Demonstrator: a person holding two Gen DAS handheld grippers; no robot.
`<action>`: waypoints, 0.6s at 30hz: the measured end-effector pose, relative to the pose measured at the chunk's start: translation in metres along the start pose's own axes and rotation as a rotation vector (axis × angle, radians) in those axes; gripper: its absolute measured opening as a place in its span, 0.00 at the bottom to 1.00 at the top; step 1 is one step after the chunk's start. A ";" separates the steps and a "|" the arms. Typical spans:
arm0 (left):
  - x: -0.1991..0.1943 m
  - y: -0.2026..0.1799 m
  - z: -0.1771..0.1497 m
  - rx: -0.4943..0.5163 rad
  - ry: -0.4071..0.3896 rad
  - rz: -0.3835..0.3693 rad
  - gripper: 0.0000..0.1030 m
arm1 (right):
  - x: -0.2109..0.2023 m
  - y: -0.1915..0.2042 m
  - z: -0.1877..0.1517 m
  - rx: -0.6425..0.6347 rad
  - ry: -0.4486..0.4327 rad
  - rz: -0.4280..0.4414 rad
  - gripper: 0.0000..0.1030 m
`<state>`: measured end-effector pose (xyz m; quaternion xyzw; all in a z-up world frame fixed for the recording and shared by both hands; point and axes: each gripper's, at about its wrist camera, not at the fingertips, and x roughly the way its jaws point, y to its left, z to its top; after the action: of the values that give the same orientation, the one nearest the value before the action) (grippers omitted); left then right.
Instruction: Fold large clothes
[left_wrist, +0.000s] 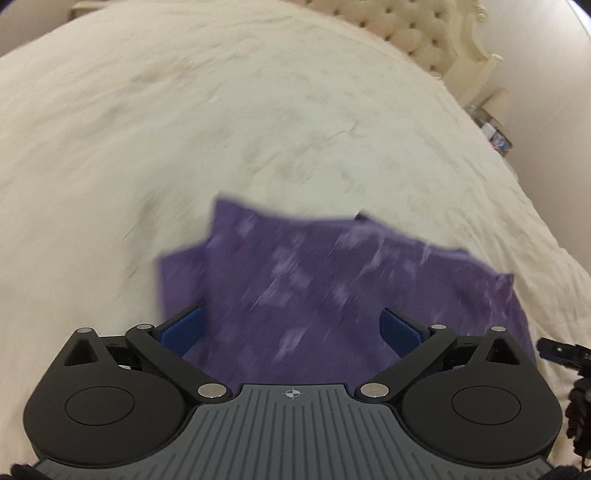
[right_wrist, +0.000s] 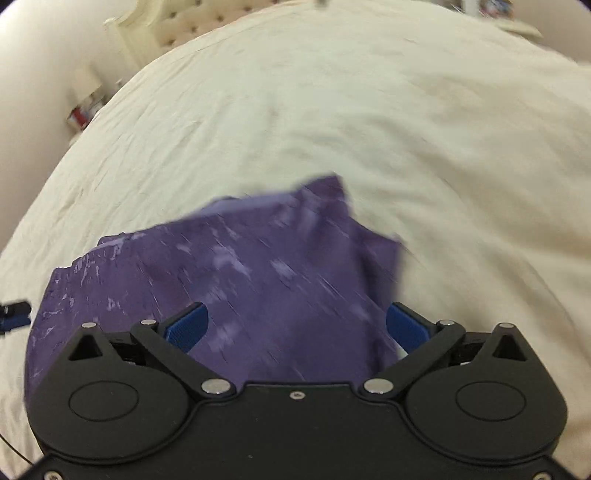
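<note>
A purple patterned garment (left_wrist: 317, 273) lies folded into a compact stack on the cream bedspread (left_wrist: 184, 129). My left gripper (left_wrist: 291, 328) hangs above its near part, open wide, with nothing between its blue pads. The garment also shows in the right wrist view (right_wrist: 258, 273). My right gripper (right_wrist: 295, 326) is above its right half, open wide and empty. Both views are blurred by motion. The tip of the other gripper shows at the right edge of the left wrist view (left_wrist: 557, 349) and at the left edge of the right wrist view (right_wrist: 14, 314).
A tufted cream headboard (left_wrist: 424, 33) stands at the far end of the bed. A bedside stand with small items (left_wrist: 495, 129) sits beside it by the wall; it also shows in the right wrist view (right_wrist: 86, 103). The bedspread (right_wrist: 406, 110) stretches beyond the garment.
</note>
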<state>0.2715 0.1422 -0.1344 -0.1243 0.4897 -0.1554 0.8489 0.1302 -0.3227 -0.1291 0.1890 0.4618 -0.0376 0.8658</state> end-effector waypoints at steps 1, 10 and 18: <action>-0.004 0.007 -0.008 -0.015 0.017 0.007 1.00 | -0.004 -0.011 -0.005 0.027 0.015 0.004 0.99; 0.004 0.048 -0.053 -0.190 0.146 -0.016 1.00 | 0.006 -0.062 -0.047 0.236 0.168 0.125 0.99; 0.052 0.036 -0.026 -0.167 0.178 -0.103 1.00 | 0.047 -0.055 -0.042 0.351 0.156 0.269 1.00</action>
<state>0.2782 0.1536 -0.2019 -0.2051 0.5674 -0.1681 0.7796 0.1106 -0.3531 -0.2047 0.3988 0.4846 0.0129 0.7784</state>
